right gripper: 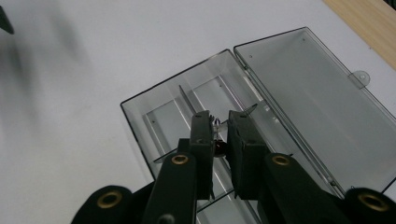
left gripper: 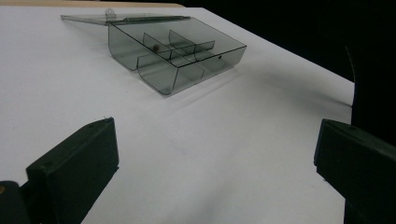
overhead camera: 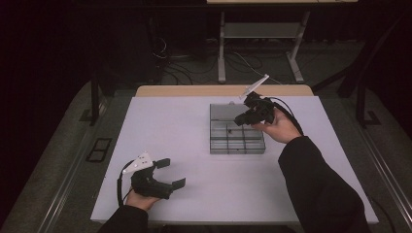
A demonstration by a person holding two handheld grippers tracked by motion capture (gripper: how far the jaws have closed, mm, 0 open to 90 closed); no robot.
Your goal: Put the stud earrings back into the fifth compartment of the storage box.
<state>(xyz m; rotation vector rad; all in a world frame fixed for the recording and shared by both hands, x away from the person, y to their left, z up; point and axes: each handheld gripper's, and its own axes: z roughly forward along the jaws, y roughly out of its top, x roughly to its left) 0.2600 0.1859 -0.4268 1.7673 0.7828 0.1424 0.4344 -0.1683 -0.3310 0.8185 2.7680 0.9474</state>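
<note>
High view showed us at a white table (overhead camera: 194, 194), both hands working two-jaw tools over a smoked-plastic compartment box (overhead camera: 237, 133) that sat open near the far edge, its clear lid (right gripper: 317, 88) folded flat on the tabletop behind it. Our right gripper (overhead camera: 242, 120) hung above the box's rear compartments; in the right gripper view its jaws stood nearly together, pinched on a tiny dark item (right gripper: 218, 145) whose shape we could not make out, directly over the thin dividers (right gripper: 187, 100). Our left gripper (overhead camera: 171, 173) rested low at the near left of the table, well apart from the box, its jaws spread wide and empty. From the left gripper view, a small brownish piece (left gripper: 154, 47) lay in one rear compartment. We judged the pinched item to be very light, hard and easily dropped, best held squarely across its middle by the jaw tips. The box itself looked stiff but light and slick, likely to skid if bumped; its thin walls offered the surest purchase along the front rim, away from the hinged lid.
</note>
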